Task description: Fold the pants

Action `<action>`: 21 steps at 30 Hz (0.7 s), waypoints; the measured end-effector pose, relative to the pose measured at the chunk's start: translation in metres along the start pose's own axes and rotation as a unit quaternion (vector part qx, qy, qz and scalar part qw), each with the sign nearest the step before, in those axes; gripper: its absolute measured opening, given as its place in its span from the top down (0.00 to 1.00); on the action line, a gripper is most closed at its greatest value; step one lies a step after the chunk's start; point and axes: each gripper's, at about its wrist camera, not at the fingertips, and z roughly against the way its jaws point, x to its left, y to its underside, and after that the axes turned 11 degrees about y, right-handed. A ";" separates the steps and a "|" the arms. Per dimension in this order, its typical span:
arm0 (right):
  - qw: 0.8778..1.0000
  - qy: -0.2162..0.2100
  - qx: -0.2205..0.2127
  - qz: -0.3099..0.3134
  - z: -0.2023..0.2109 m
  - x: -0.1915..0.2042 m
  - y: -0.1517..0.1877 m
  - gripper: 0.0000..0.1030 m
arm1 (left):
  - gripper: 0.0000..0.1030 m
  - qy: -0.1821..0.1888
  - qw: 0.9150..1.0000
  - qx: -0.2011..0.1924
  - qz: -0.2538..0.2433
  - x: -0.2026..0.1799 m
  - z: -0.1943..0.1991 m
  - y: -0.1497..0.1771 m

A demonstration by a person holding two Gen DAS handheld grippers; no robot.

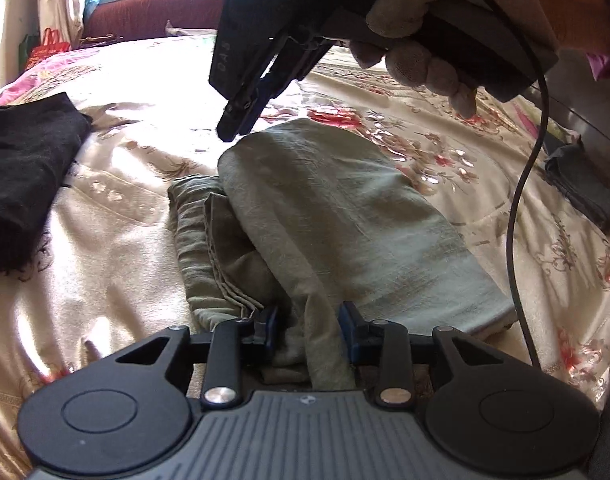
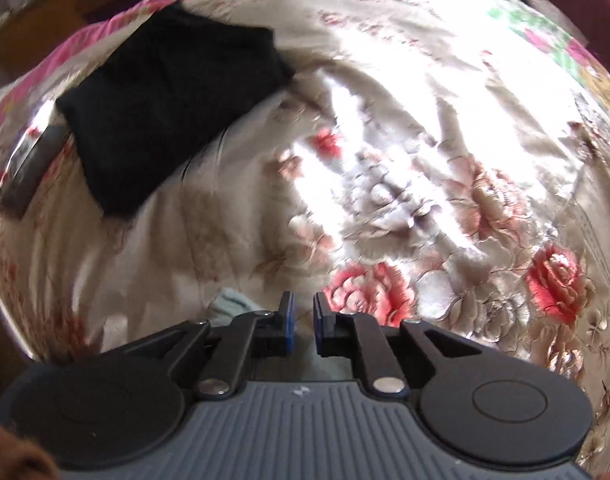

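The grey-green pants [image 1: 325,208] lie folded in a bundle on the flowered bedspread [image 1: 117,248]. My left gripper [image 1: 308,330] sits at the near edge of the bundle with its jaws apart and a fold of the pants between them, not pinched. My right gripper [image 1: 235,126], held by a gloved hand, hovers above the far end of the pants. In the right wrist view the right gripper [image 2: 303,322] has a small gap between its jaws and holds nothing; a corner of the pants [image 2: 231,306] shows just to its left.
A folded black garment [image 1: 21,184] lies on the bed to the left, also seen in the right wrist view [image 2: 165,108]. A dark folded cloth [image 1: 585,188] lies at the right edge. A black cable [image 1: 521,208] hangs over the pants' right side. A maroon headboard [image 1: 153,12] stands behind.
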 end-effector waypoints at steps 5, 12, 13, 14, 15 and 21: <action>0.998 -0.002 -0.049 -0.038 0.044 -0.009 0.042 0.74 | 0.53 -0.040 0.999 -0.011 0.011 0.001 0.014 0.001; 0.987 0.030 -0.063 -0.143 0.061 -0.033 0.147 0.46 | 0.49 -0.062 0.997 -0.015 0.042 0.012 0.031 0.000; 0.984 0.030 -0.064 -0.161 0.056 -0.037 0.152 0.46 | 0.49 -0.065 0.996 -0.010 0.053 0.015 0.032 -0.001; 0.982 0.026 -0.073 -0.171 0.053 -0.039 0.153 0.46 | 0.47 -0.075 0.996 -0.006 0.054 0.015 0.033 -0.003; 0.980 0.019 -0.089 -0.176 0.050 -0.039 0.151 0.46 | 0.46 -0.089 0.995 -0.006 0.044 0.012 0.035 -0.005; 0.978 -0.004 -0.106 -0.178 -0.004 -0.024 0.101 0.46 | 0.47 -0.196 0.980 -0.031 -0.025 0.001 0.042 -0.021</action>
